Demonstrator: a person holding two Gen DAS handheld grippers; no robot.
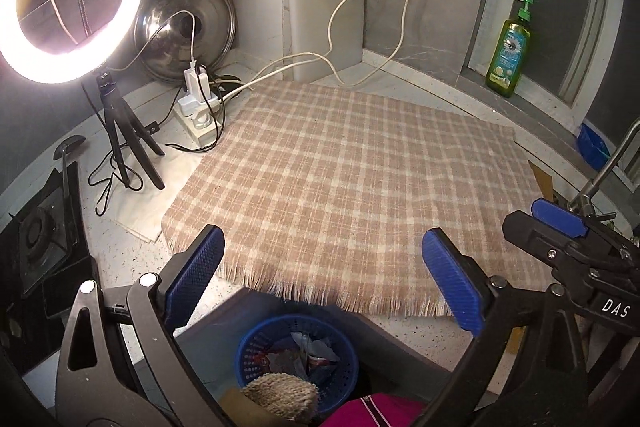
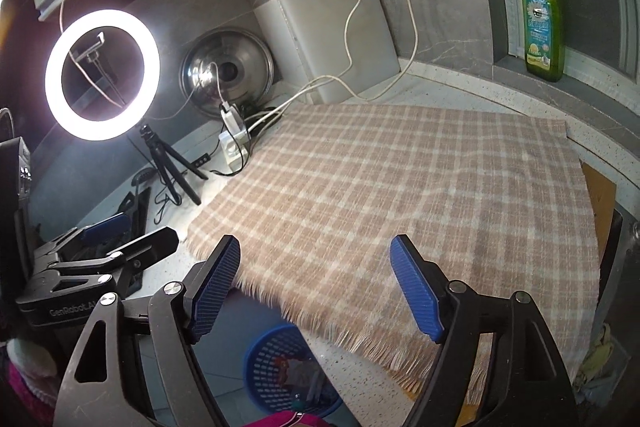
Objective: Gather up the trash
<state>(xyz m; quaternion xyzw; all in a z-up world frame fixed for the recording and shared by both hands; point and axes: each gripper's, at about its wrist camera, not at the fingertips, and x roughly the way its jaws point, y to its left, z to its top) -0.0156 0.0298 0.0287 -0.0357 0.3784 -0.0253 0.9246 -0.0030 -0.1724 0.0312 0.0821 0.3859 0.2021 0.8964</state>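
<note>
Both claws hang above the near edge of the counter with nothing in them: the left gripper (image 1: 322, 277) has its blue pads spread wide over the fringe of the checked cloth (image 1: 340, 171), and the right gripper (image 2: 316, 289) stands open too, a little less wide, its jaws equally bare. The trash (image 1: 308, 351) lies below counter level in the blue basket (image 1: 256, 343) on the floor (scraps of wrapper and foil-like bits, as far as the view allows; the individual pieces are too jumbled to name). In the right wrist view the same basket (image 2: 264, 359) shows under the cloth's fringed edge, with the scraps (image 2: 298, 375) heaped at its bottom. No loose litter is visible on the cloth itself, so the collecting looks largely done. Such scraps should be light, thin and crumply, prone to slipping or fluttering out of a loose pinch, so any stray piece wants a firm squeeze across a fold or a bunched middle rather than at a flat edge. The basket, a light perforated plastic, is best taken by its rim.
</note>
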